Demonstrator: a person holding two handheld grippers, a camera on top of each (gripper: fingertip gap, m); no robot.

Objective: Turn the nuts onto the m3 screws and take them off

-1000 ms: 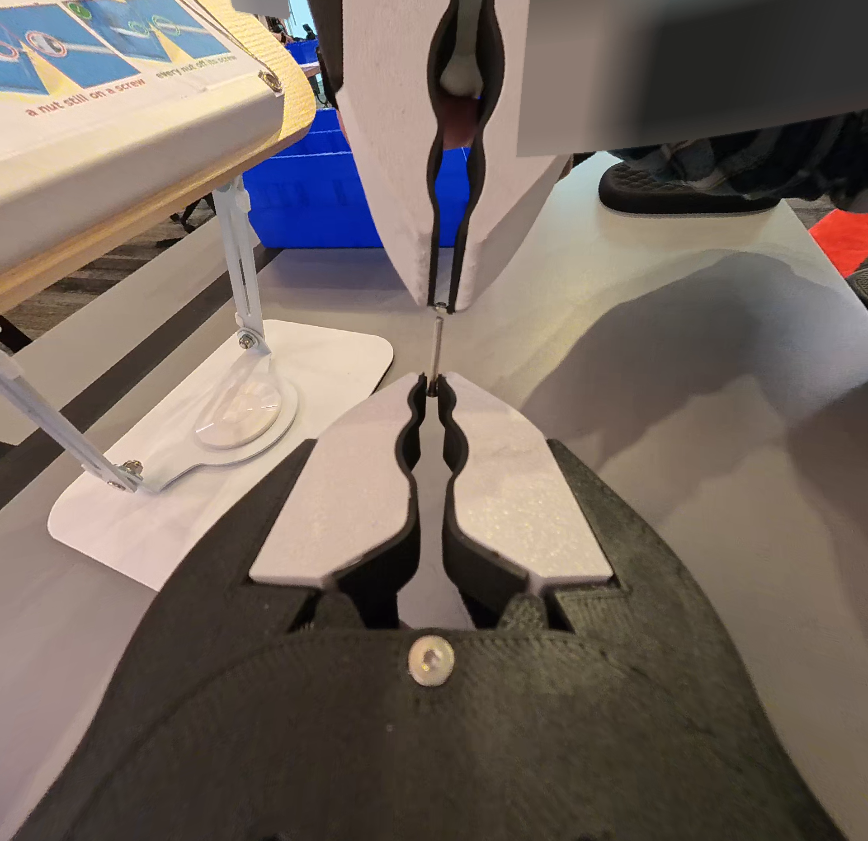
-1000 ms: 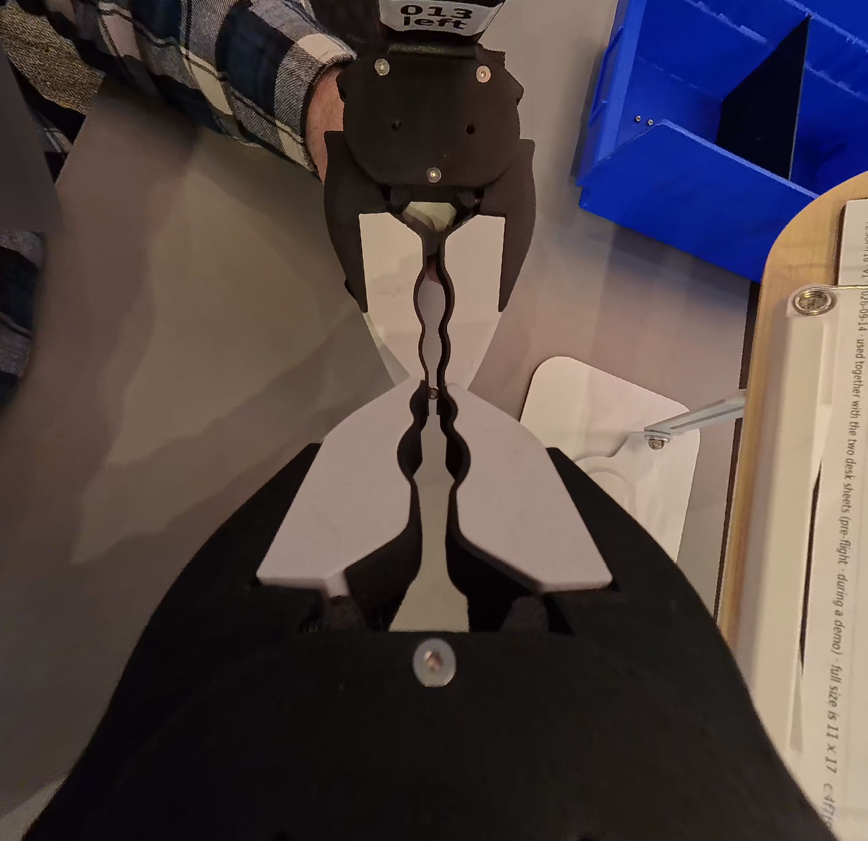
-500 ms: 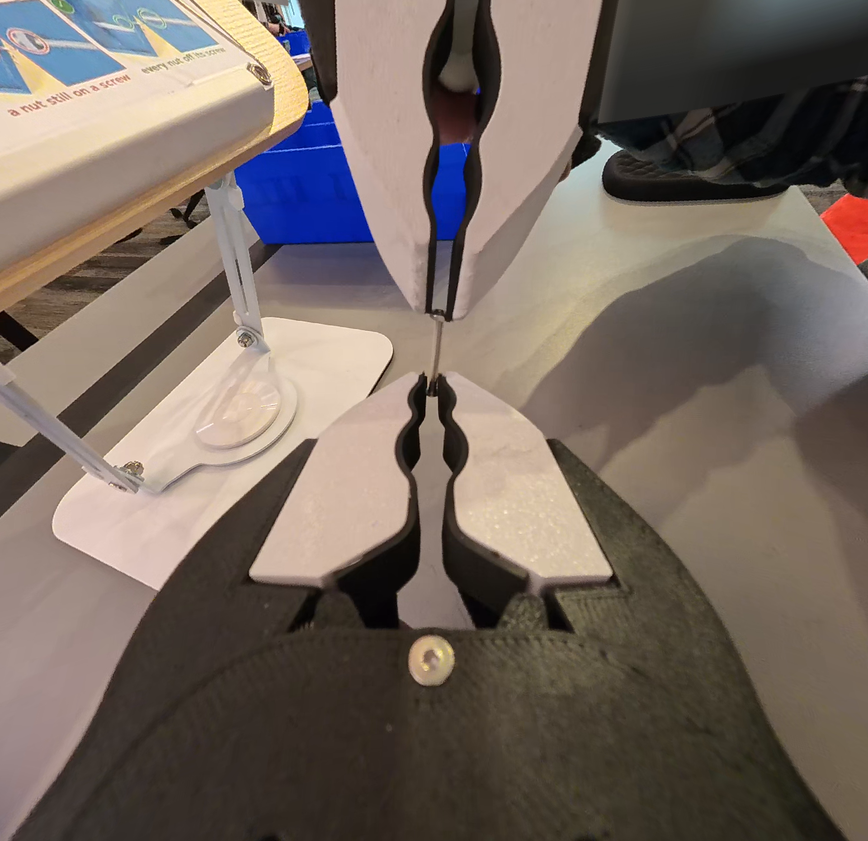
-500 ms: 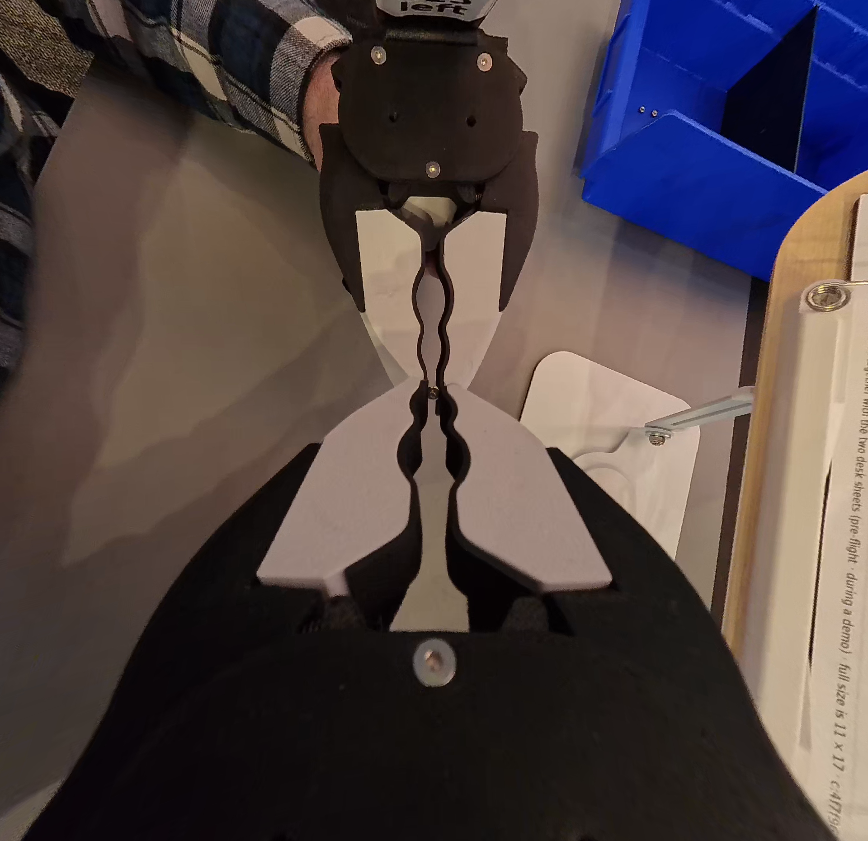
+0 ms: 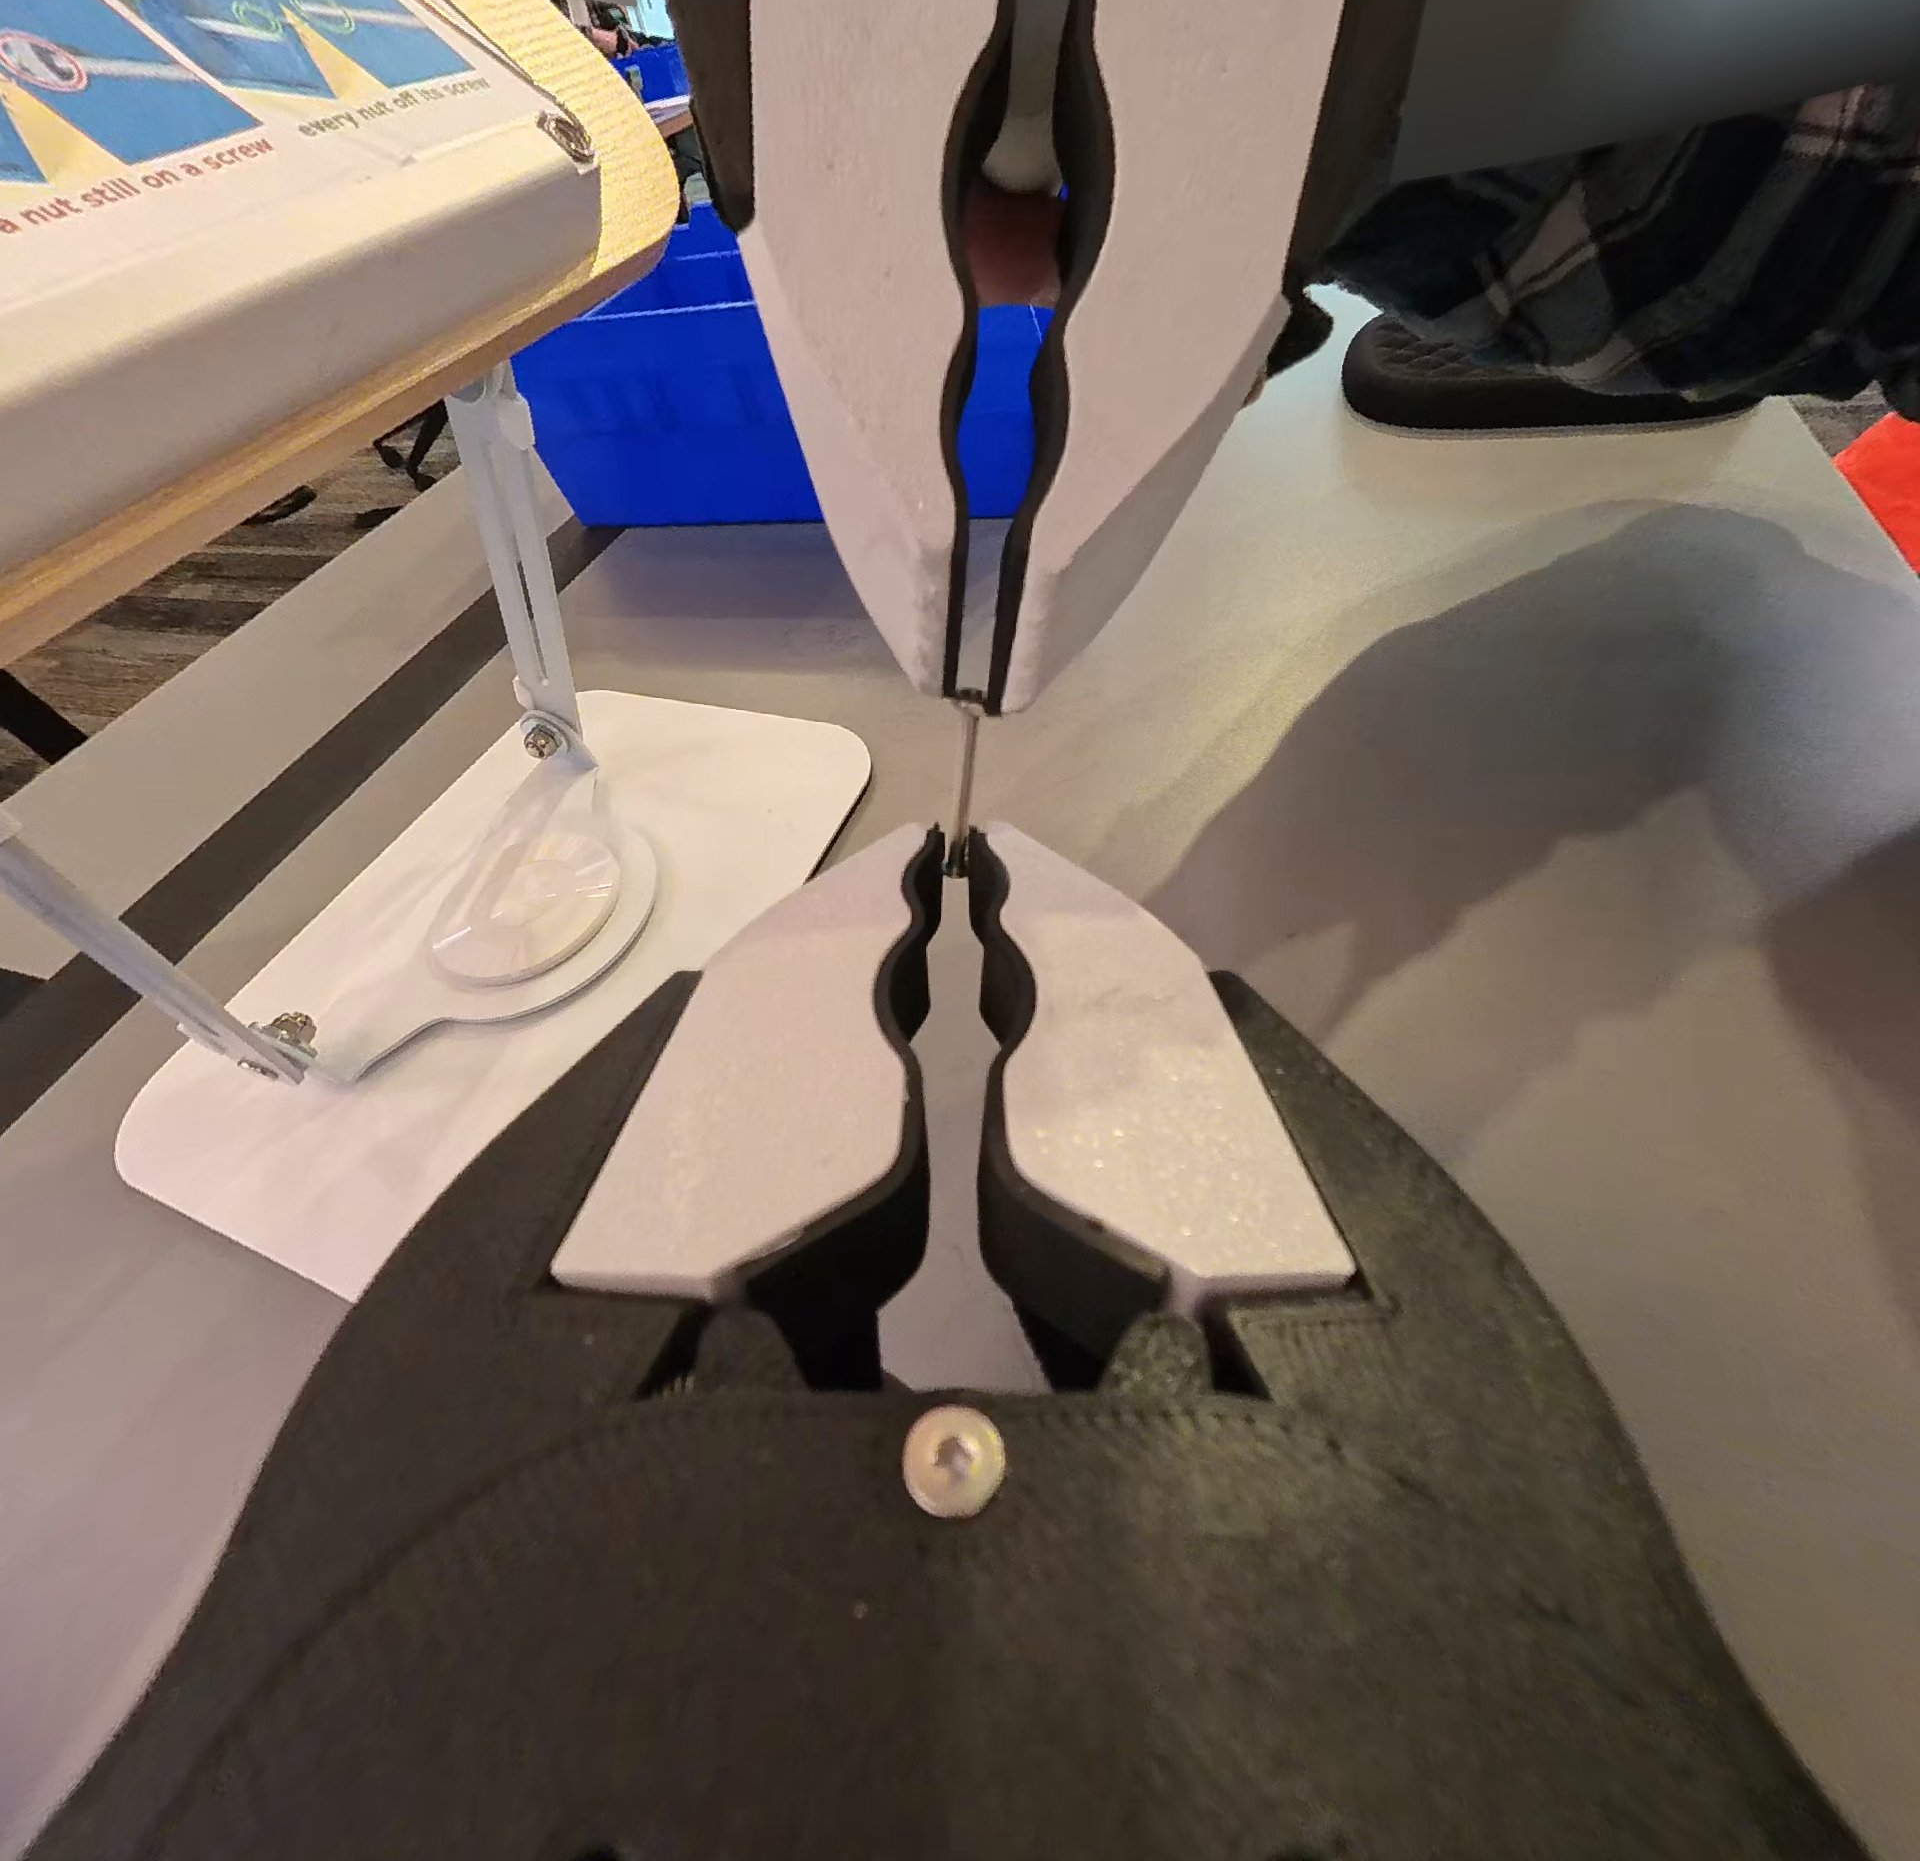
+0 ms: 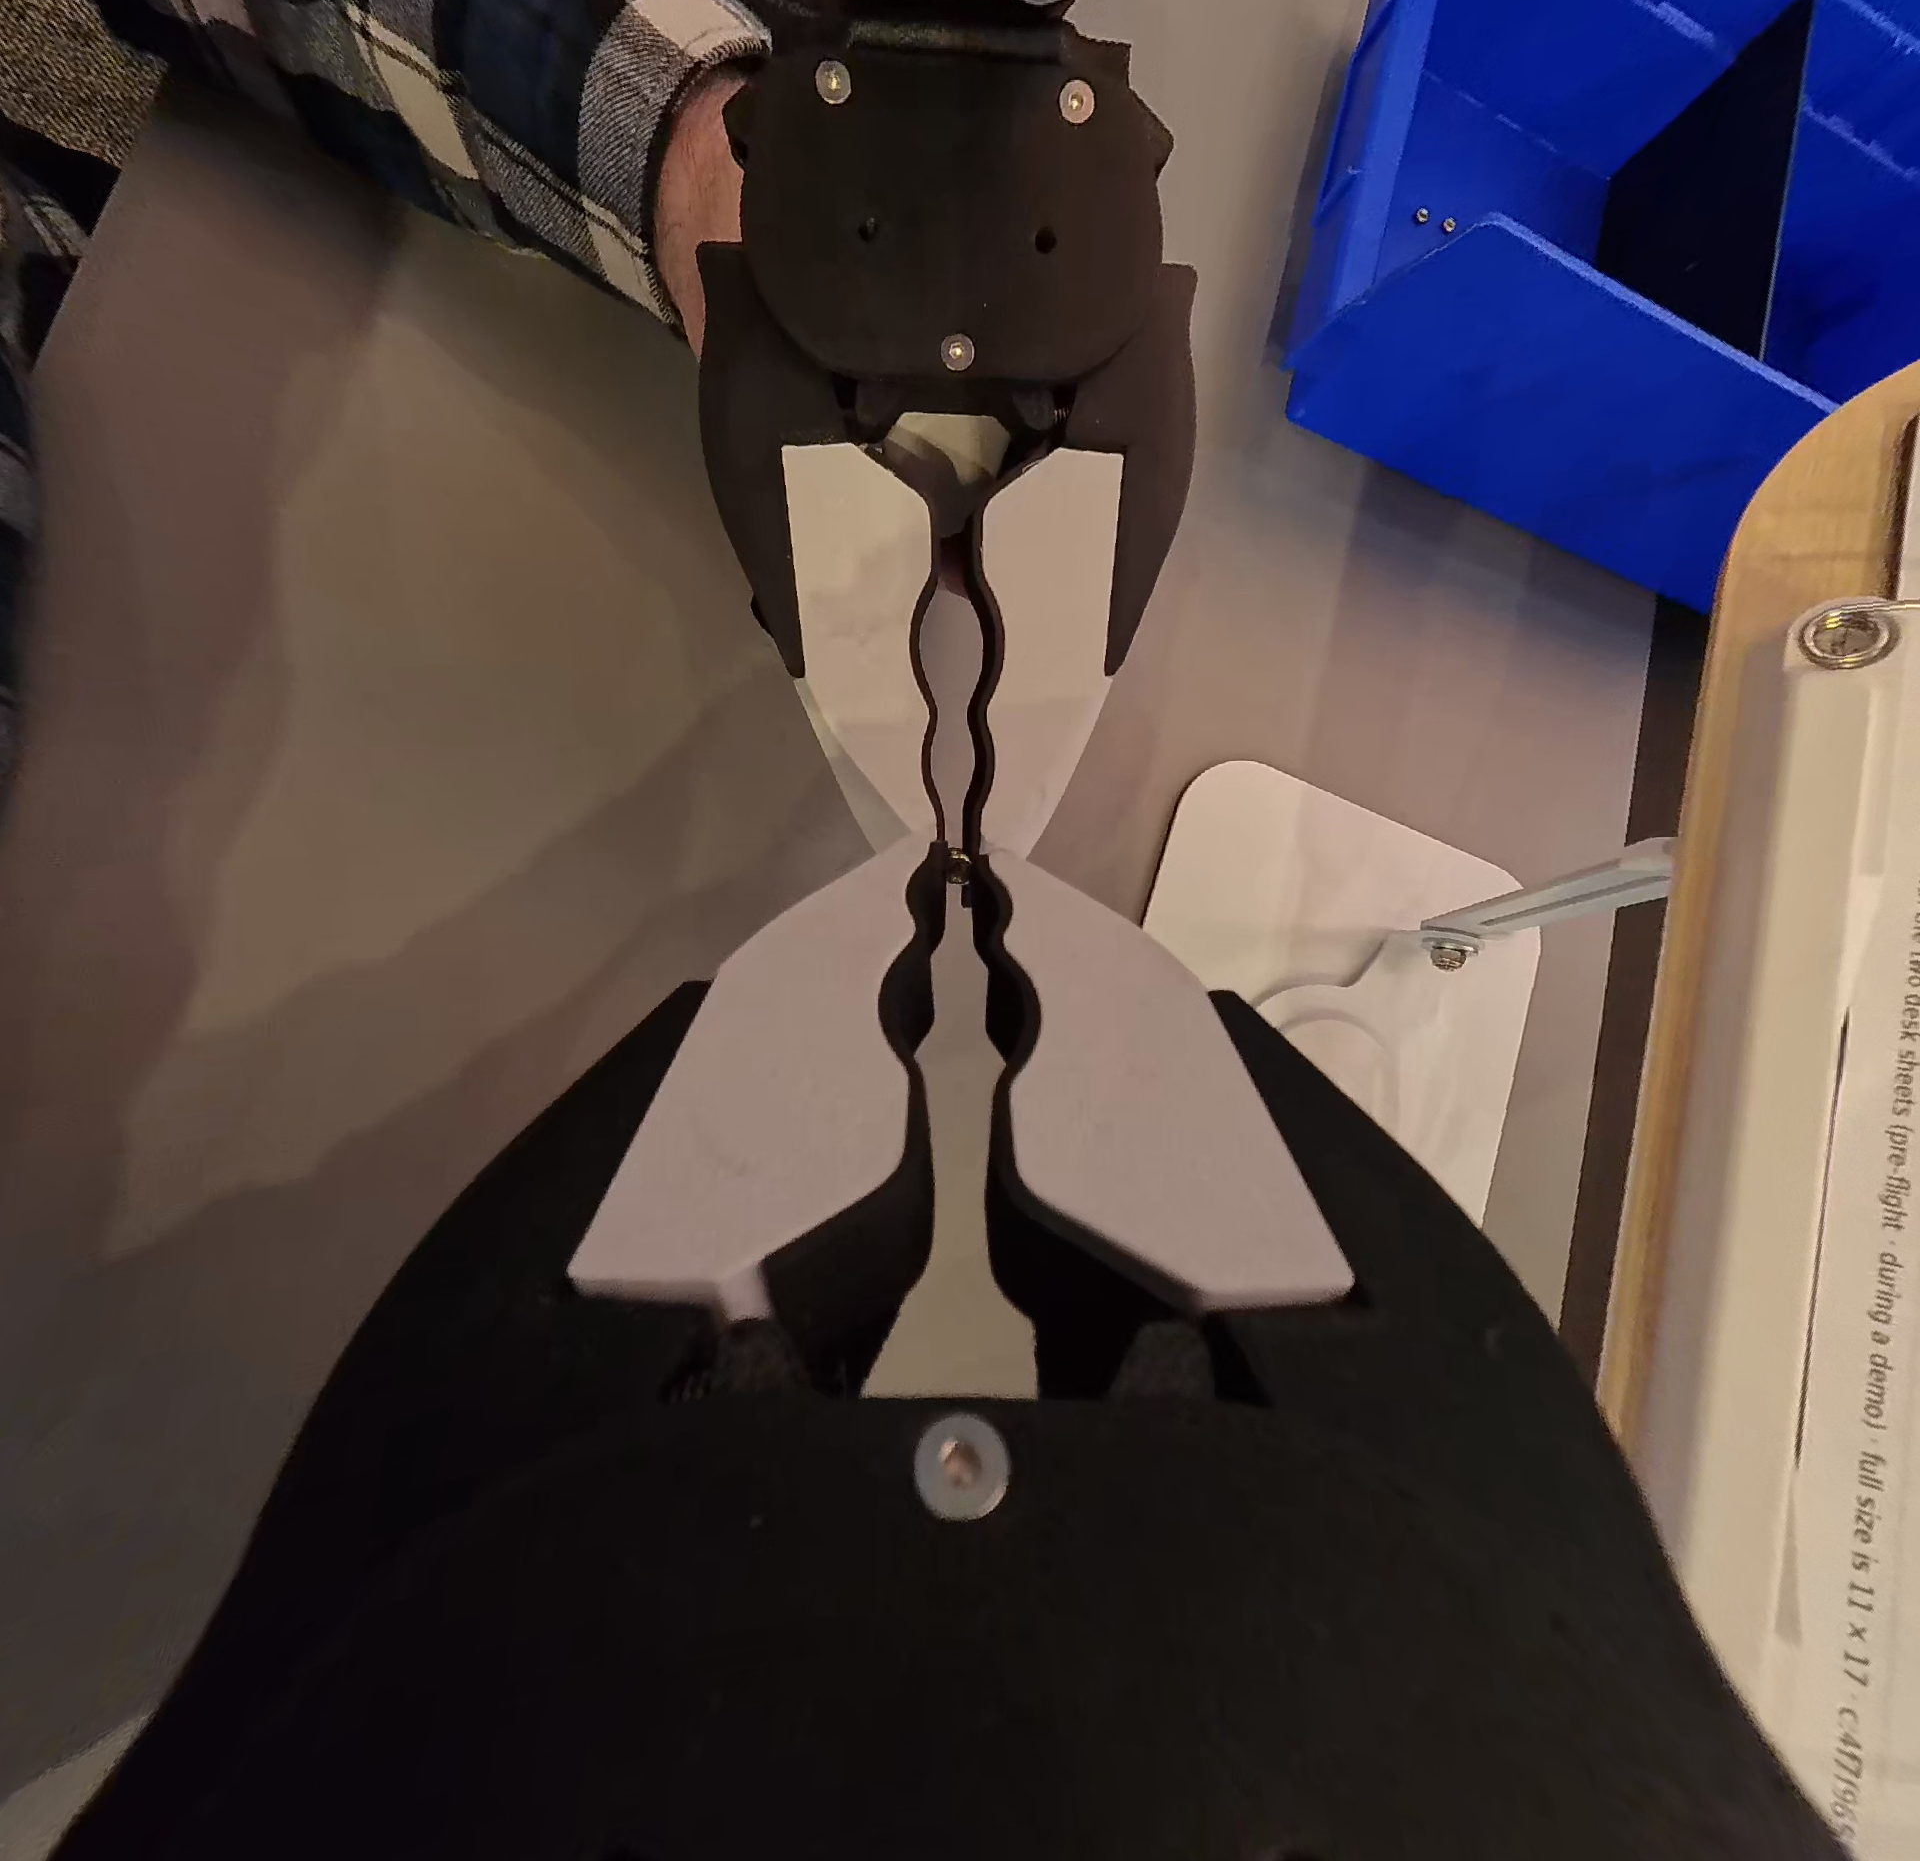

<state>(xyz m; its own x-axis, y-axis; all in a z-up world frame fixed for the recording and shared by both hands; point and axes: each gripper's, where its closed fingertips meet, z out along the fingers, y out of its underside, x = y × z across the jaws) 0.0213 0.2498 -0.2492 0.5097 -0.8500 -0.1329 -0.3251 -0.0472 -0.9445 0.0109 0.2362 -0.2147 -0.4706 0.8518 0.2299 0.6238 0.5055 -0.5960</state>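
Observation:
A thin metal screw [image 5: 966, 772] stands upright in the air between my two grippers, above the grey table [image 5: 1507, 980]. In the left wrist view my left gripper [image 5: 954, 847] is shut on the screw's lower end. My right gripper [image 5: 974, 697] comes down from above and is shut on the screw's top end. In the right wrist view my right gripper [image 6: 956, 876] pinches a small round metal end of the screw [image 6: 956, 869], and the left gripper [image 6: 956, 832] meets it tip to tip. I cannot tell whether that end is a head or a nut.
A blue bin [image 5: 665, 409] stands behind, also in the right wrist view [image 6: 1558, 409]. A wooden board with printed sheets [image 5: 312, 201] rests on a white stand with a flat base [image 5: 675, 793]. A plaid sleeve [image 6: 468, 97] holds the left gripper. A black pad [image 5: 1507, 388] lies at the far right. Less than 4 cm separates the two grippers' tips.
Both grippers stay shut on the screw. The right gripper has come slightly lower and closer to the left one; the right wrist view has shifted a little.

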